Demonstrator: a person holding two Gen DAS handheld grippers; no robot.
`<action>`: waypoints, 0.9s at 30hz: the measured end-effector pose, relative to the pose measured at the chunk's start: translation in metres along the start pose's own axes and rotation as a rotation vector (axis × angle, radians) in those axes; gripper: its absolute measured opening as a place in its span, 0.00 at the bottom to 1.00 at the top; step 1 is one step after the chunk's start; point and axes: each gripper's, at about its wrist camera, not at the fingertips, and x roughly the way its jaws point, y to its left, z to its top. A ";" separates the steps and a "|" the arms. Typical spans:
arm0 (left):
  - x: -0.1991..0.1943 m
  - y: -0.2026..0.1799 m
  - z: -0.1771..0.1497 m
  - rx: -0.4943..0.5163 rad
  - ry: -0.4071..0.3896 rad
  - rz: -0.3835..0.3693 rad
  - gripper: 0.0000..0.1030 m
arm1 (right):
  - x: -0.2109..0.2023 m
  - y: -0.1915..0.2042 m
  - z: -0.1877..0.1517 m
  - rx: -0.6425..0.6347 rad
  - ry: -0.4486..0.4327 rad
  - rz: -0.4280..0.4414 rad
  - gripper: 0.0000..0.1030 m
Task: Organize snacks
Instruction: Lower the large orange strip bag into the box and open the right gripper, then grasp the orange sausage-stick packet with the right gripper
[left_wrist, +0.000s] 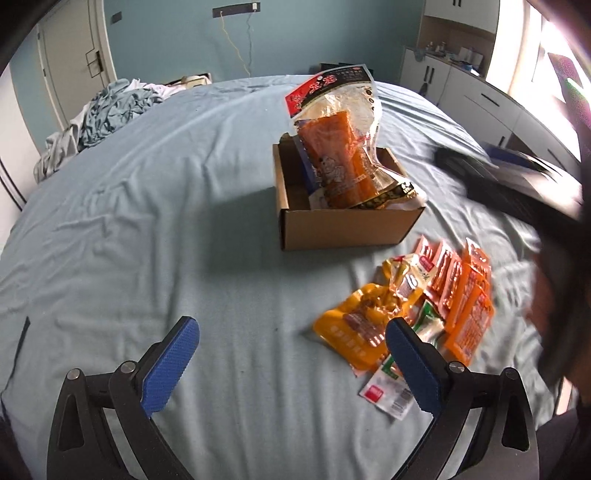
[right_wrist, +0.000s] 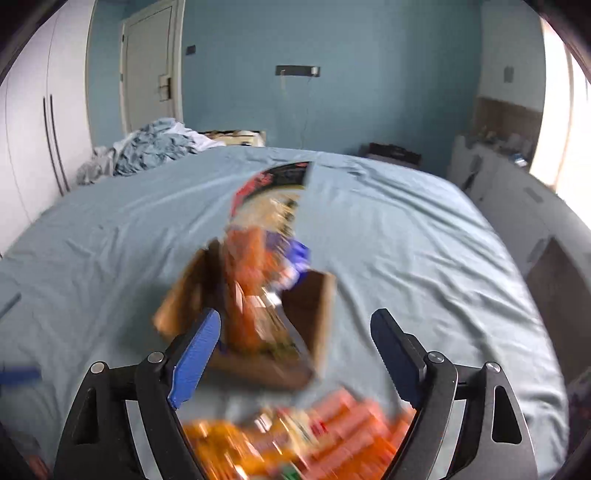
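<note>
So the bed (left_wrist: 147, 206) is taking up pretty much everything, with a light blue sheet wrinkling all over it and a heap of laundry (left_wrist: 99, 114) sitting at the far left corner. Near the middle a cardboard box (left_wrist: 343, 218) is sitting open on the sheet, and a big clear bag (left_wrist: 340, 147) of orange snacks is standing up inside it, leaning a bit and poking well above the rim. Just in front of the box, to the right, a pile of packets (left_wrist: 436, 302) is lying loose on the sheet, mostly orange and yellow with a white one at the near edge. The left gripper (left_wrist: 291, 358) is angling down at the sheet with its jaws spreading wide and nothing between them, its right finger (left_wrist: 413, 369) overlapping the near edge of the pile in that view, though I can't tell if it's touching. The right gripper (right_wrist: 295, 354) is pointing toward the box from above the pile, jaws gaping apart and holding nothing, with the whole view smearing from blur. From the left camera it's only showing as a dark blurry shape at the right edge.
</note>
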 end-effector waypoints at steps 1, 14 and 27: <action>-0.002 0.000 -0.001 0.002 -0.005 0.004 1.00 | -0.014 -0.002 -0.010 -0.006 -0.004 -0.027 0.81; -0.005 -0.009 -0.012 0.063 -0.014 0.070 1.00 | -0.031 -0.034 -0.096 0.210 0.411 -0.109 0.81; 0.013 -0.018 -0.014 0.108 0.034 0.086 1.00 | 0.071 -0.075 -0.103 0.502 0.681 -0.012 0.81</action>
